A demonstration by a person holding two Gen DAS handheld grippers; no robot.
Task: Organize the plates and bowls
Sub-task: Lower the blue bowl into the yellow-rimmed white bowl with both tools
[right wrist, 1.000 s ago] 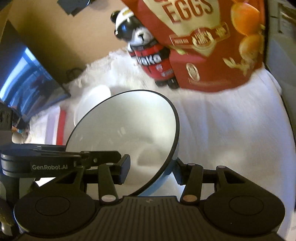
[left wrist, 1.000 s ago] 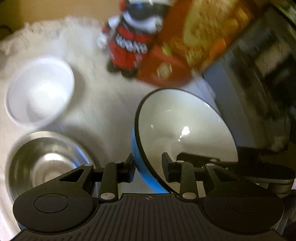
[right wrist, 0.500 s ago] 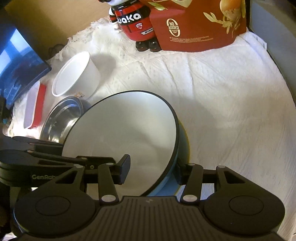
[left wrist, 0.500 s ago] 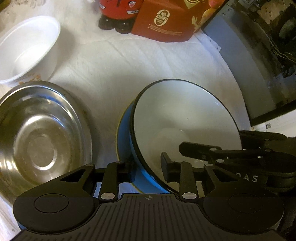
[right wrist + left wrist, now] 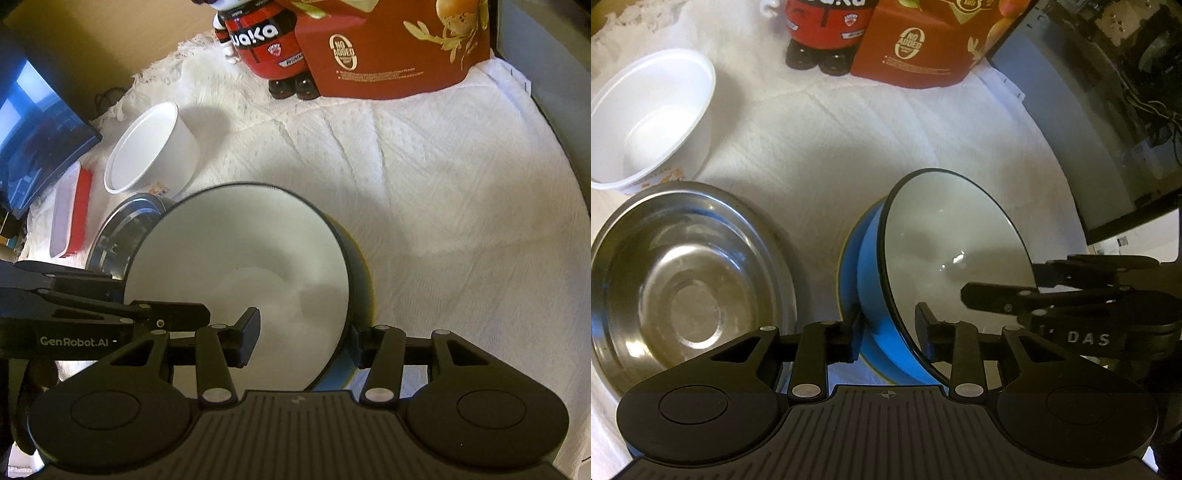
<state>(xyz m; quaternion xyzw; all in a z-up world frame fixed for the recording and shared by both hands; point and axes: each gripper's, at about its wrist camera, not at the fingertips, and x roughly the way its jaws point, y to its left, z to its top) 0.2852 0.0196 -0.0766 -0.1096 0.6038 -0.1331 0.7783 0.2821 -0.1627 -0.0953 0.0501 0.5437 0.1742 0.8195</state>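
Note:
A blue bowl with a white inside and black rim (image 5: 945,251) (image 5: 240,273) is held by both grippers over a blue plate with a yellow edge (image 5: 849,258) on the white cloth. My left gripper (image 5: 888,332) is shut on the bowl's left rim. My right gripper (image 5: 303,338) is shut on its right rim. Whether the bowl touches the plate is hidden. A steel bowl (image 5: 683,280) (image 5: 122,225) stands just to the left. A white bowl (image 5: 650,118) (image 5: 147,147) stands behind it.
A red and black bear figure (image 5: 823,29) (image 5: 266,44) and a red egg carton (image 5: 923,40) (image 5: 399,48) stand at the back. A red-edged white tray (image 5: 70,210) lies far left by a dark screen (image 5: 33,140). A dark panel (image 5: 1089,110) borders the right.
Both grippers have carried the blue bowl down toward the cloth and onto the blue plate. The steel bowl and white bowl have not moved.

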